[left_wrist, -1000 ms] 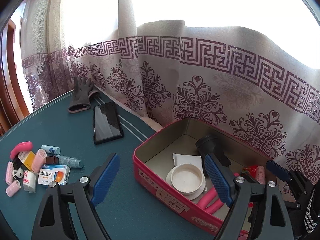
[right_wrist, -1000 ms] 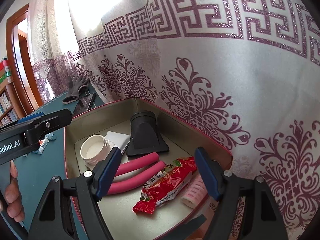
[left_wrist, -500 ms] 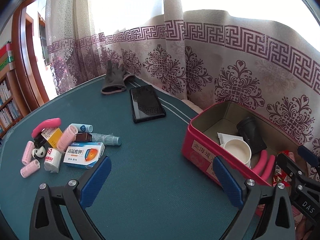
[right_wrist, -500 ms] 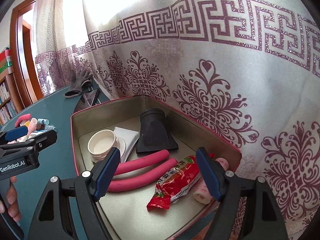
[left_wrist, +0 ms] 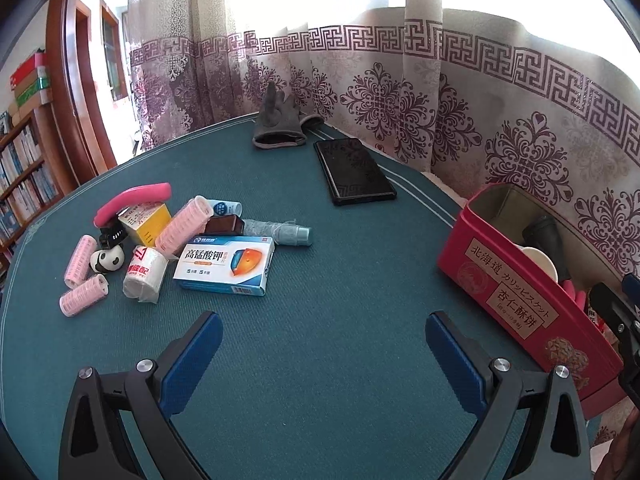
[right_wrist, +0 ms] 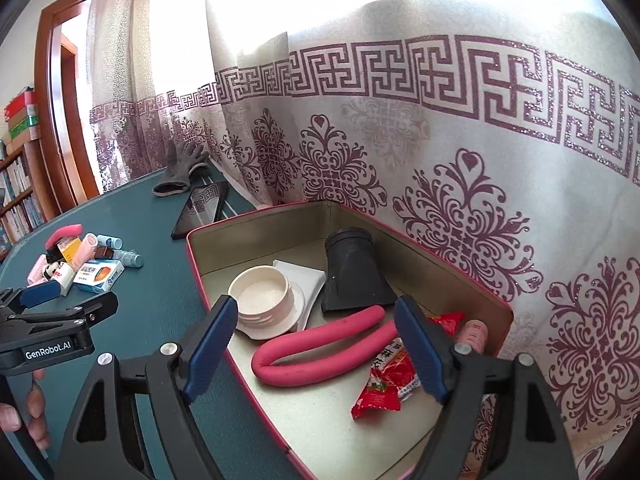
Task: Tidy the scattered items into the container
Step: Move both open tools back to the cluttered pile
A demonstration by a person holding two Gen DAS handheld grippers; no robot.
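Note:
A red tin stands at the right of the green table. Its floor holds a white cup, a black nozzle, a bent pink foam tube, a red snack packet and a pink roller. My right gripper hovers open over the tin with nothing between its fingers. On the left lies a scattered pile: a blue-white medicine box, pink rollers, a yellow box, a panda toy and a white roll. My left gripper is open and empty over bare table, short of the pile.
A black phone and a grey glove lie at the table's far side. A patterned curtain hangs right behind the tin. A bookshelf stands past the left edge. A hand holds the left gripper.
The left gripper swung away from the tin toward the pile on the left, dropped lower, and its jaws widened. The right gripper drew back a little over the tin.

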